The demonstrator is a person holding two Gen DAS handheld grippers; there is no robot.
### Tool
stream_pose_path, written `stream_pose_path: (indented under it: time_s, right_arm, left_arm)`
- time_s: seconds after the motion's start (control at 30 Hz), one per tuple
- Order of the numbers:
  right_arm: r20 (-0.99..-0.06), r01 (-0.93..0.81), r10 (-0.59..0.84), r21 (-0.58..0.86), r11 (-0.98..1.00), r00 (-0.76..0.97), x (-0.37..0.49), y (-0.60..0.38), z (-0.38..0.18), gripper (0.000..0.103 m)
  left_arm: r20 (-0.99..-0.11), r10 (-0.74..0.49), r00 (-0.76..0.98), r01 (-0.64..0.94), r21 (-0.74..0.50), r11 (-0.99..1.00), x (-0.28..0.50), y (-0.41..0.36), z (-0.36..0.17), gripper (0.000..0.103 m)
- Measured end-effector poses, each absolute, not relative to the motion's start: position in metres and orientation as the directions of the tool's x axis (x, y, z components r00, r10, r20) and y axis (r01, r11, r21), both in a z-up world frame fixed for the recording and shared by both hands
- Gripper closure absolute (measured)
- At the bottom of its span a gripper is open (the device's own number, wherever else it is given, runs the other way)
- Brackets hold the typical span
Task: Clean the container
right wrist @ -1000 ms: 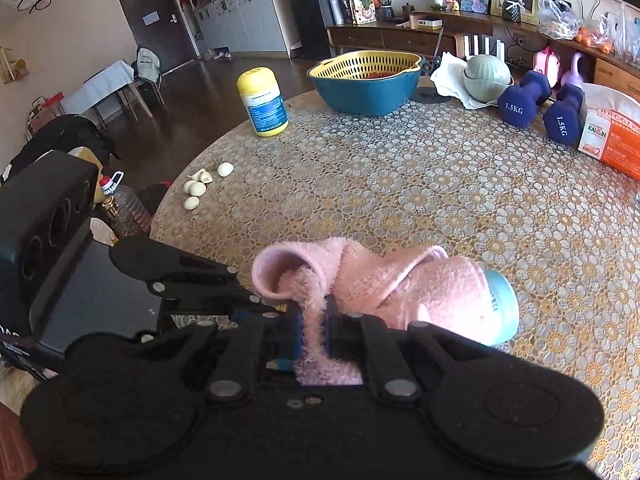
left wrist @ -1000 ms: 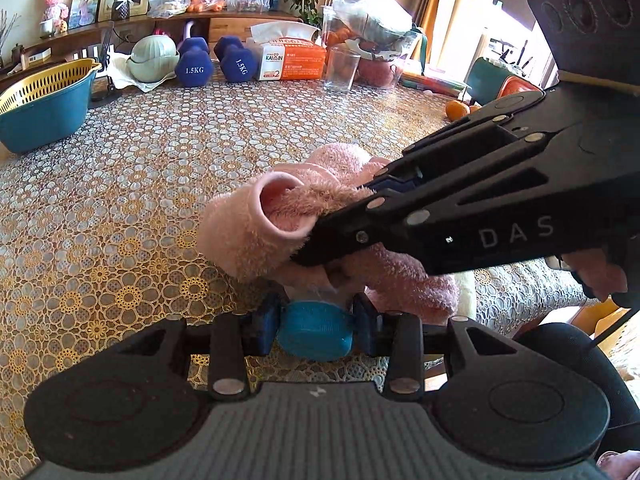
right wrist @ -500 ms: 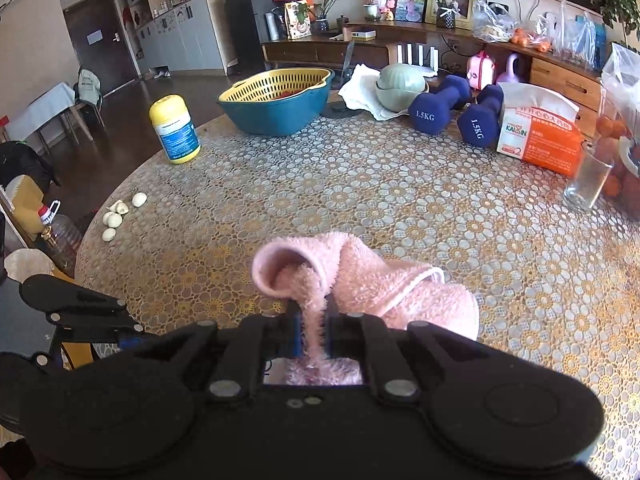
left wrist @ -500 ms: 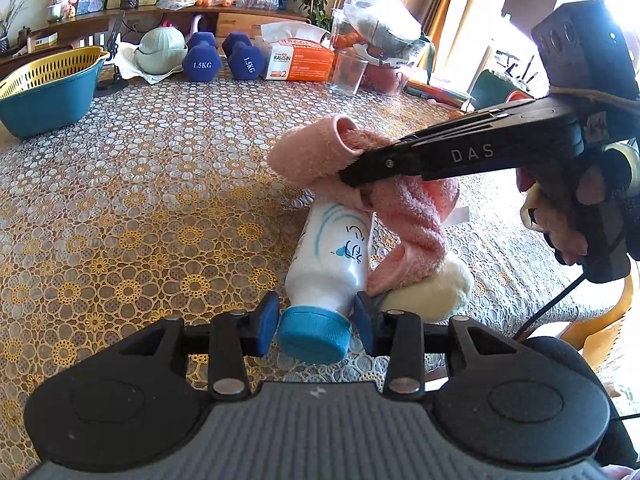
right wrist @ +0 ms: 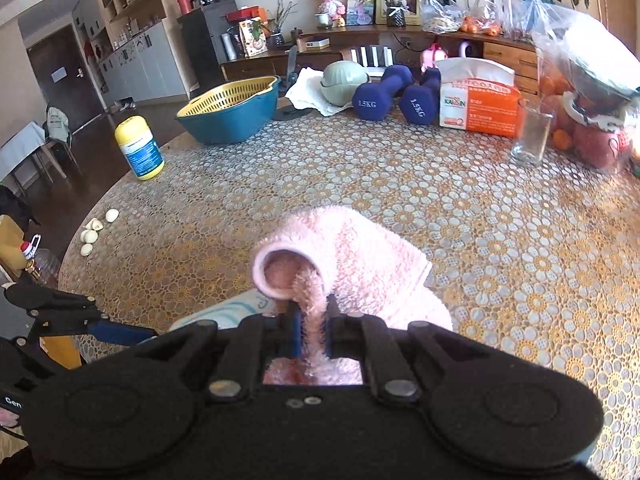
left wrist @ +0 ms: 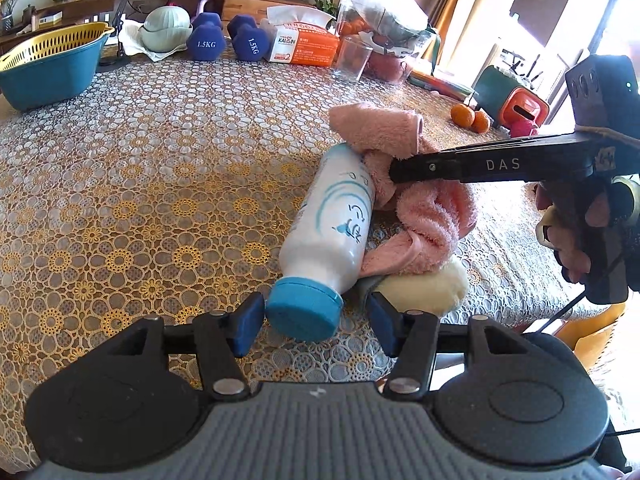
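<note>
A white bottle (left wrist: 334,220) with a blue cap (left wrist: 304,308) lies on its side on the lace tablecloth, cap toward the left wrist camera. My left gripper (left wrist: 314,322) is open, its blue fingertips standing either side of the cap with a gap on the right. A pink towel (left wrist: 432,208) is bunched against the bottle's far right side. My right gripper (right wrist: 312,328) is shut on a fold of the pink towel (right wrist: 352,256). Only a sliver of the bottle (right wrist: 224,312) shows in the right wrist view, below the towel.
A cream pad (left wrist: 424,286) lies under the towel near the table edge. At the back stand a teal basin (left wrist: 48,68), two blue dumbbells (left wrist: 224,42), a tissue box (left wrist: 304,46) and a glass (left wrist: 352,60). Two oranges (left wrist: 470,118) sit at right, a yellow jar (right wrist: 138,148) at left.
The left gripper has opened and let go of the bottle's cap; the bottle now lies on the table. The right gripper drew the towel off the bottle toward its far right side.
</note>
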State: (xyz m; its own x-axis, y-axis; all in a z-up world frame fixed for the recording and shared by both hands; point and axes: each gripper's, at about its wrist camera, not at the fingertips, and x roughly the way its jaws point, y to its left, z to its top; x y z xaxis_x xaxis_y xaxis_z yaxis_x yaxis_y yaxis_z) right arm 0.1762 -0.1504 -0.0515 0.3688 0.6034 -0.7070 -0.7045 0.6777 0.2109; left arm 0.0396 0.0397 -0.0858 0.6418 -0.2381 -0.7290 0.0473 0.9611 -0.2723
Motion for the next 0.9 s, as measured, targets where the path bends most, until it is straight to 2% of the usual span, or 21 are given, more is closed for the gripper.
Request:
stream_pose_path:
  time_s: [0.07,0.13,0.23,0.5,0.9]
  right_arm:
    - [-0.717,-0.685,0.583,0.204,0.699,0.382,0.180,-0.154,-0.058,0.093]
    - [-0.730,-0.671,0.563,0.196,0.715,0.388,0.183,-0.157,-0.064,0.093]
    - [-0.733,-0.653,0.555,0.201,0.730,0.394,0.185,-0.164,-0.068,0.093]
    - [-0.644,-0.695,0.632,0.211,0.688,0.431,0.179,-0.166,-0.018,0.093]
    - [-0.608,-0.868,0.754,0.205,0.451,0.248,0.135,-0.106,0.019,0.093]
  left_arm:
    - [-0.733,-0.223,0.643,0.030,-0.267,0.963,0.040,0.041,-0.088,0.050]
    - [-0.738,-0.201,0.644,0.011,-0.254,0.967,0.040,0.042,-0.089,0.062]
    - [-0.736,-0.197,0.647,0.008,-0.252,0.968,0.040,0.044,-0.089,0.062]
    - [-0.713,-0.108,0.693,0.062,-0.090,0.994,0.037,0.026,-0.075,0.062]
    - [-0.640,-0.069,0.765,0.143,0.065,0.988,0.037,0.005,-0.043,0.063]
